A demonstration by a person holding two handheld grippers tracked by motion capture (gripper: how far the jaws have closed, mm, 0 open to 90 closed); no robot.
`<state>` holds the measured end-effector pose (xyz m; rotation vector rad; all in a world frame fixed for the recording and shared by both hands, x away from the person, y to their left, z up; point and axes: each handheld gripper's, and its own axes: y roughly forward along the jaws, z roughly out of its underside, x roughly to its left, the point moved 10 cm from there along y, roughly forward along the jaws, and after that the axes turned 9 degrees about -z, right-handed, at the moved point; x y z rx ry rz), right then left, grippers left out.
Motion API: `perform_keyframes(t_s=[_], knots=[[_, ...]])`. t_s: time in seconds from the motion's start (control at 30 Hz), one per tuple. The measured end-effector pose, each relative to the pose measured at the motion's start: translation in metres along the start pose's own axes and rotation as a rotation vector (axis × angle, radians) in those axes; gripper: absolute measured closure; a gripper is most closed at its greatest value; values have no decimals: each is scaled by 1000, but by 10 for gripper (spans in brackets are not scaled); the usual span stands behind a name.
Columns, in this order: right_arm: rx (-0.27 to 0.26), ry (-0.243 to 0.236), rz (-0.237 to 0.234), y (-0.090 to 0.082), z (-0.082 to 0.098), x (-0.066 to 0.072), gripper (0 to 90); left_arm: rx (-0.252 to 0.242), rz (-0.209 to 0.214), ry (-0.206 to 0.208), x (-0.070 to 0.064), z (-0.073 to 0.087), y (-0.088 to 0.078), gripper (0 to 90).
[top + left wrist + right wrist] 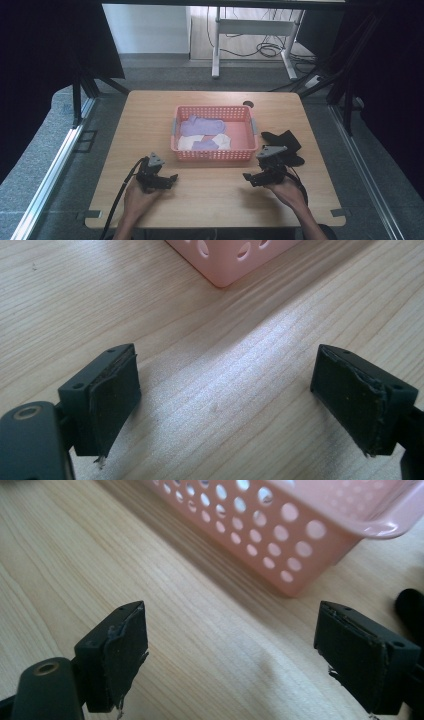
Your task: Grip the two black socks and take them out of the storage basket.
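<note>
Black jaws of your left gripper (172, 178) stand wide apart over bare wood, gripping nothing, just in front of the pink basket (215, 154). Your right gripper (248, 177) is equally wide and empty, near the basket's front right corner. Inside the basket lie purple socks (201, 125) and cream socks (192, 142). Dark socks (283, 141) lie on the table (150, 115) just right of the basket.

The left gripper (225, 405) holds its jaws wide apart over bare wooden table (230, 390). A pink perforated basket (227, 257) corner sits at twelve o'clock.
</note>
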<state>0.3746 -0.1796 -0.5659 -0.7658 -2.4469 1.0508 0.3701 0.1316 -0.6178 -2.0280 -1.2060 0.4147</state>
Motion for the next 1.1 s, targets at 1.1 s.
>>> perform_keyframes(t_s=[1.1], knots=[[-51,-27,-16,41,31,2,0,-3,-1,1,0,0,0,122]])
